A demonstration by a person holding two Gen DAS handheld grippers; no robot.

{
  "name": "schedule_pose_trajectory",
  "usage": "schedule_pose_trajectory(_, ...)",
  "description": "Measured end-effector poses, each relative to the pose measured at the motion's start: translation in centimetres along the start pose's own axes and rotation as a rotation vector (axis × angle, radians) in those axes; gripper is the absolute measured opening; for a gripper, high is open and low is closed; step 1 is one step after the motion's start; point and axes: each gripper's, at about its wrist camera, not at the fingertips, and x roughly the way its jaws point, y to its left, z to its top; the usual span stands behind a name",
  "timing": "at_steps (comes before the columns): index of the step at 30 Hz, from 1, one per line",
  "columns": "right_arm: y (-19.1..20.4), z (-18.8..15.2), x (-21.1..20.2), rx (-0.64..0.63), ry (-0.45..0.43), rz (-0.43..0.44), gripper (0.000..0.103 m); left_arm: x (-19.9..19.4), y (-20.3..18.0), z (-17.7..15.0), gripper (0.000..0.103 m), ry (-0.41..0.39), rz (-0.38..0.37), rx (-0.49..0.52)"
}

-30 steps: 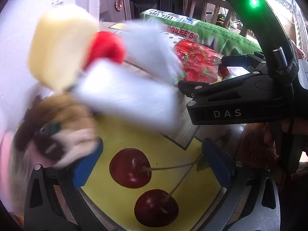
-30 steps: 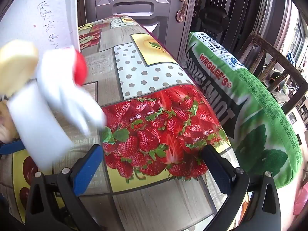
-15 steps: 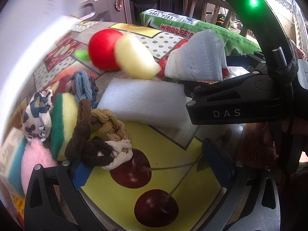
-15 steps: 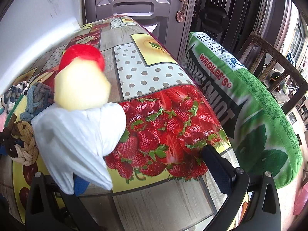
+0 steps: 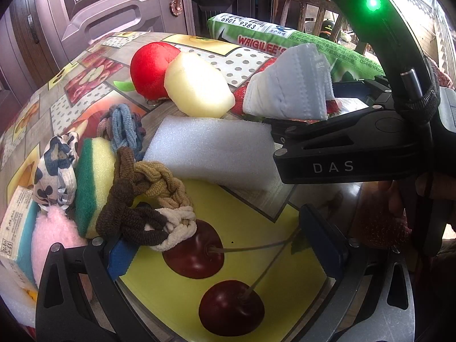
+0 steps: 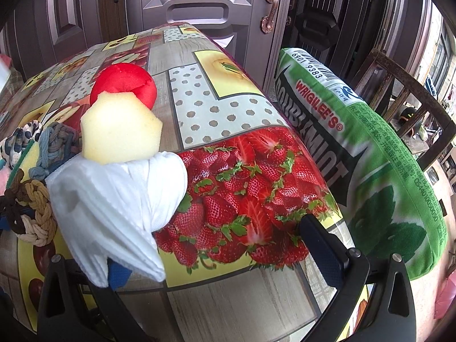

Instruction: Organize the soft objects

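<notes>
The left gripper stood open and empty over the cherry print on the table, with the braided bands touching its left finger and the foam block just beyond. The right gripper was open too, a folded white mask draped over its left finger (not pinched). Past the mask lay a pale yellow sponge against a red plush apple, both soft and matte.
</notes>
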Motion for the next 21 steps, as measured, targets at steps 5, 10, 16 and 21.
schedule_pose_trajectory(5, 0.00, 0.01, -0.01, 0.000, 0.000, 0.000, 0.103, 0.00, 0.00, 0.00, 0.102, 0.000, 0.000, 0.000)
schedule_pose_trajectory(10, 0.04, 0.01, -0.03, 0.000, 0.000, 0.000, 0.103, -0.12, -0.06, -0.06, 0.102, 0.000, 0.001, 0.005)
schedule_pose_trajectory(16, 0.04, 0.01, -0.04, 0.000, -0.001, 0.000, 0.103, -0.16, -0.20, -0.12, 0.102, 0.000, -0.005, 0.012)
schedule_pose_trajectory(21, 0.02, 0.01, -0.05, 0.000, -0.001, 0.000, 0.103, -0.16, -0.21, -0.11, 0.102, 0.000, -0.004, 0.013)
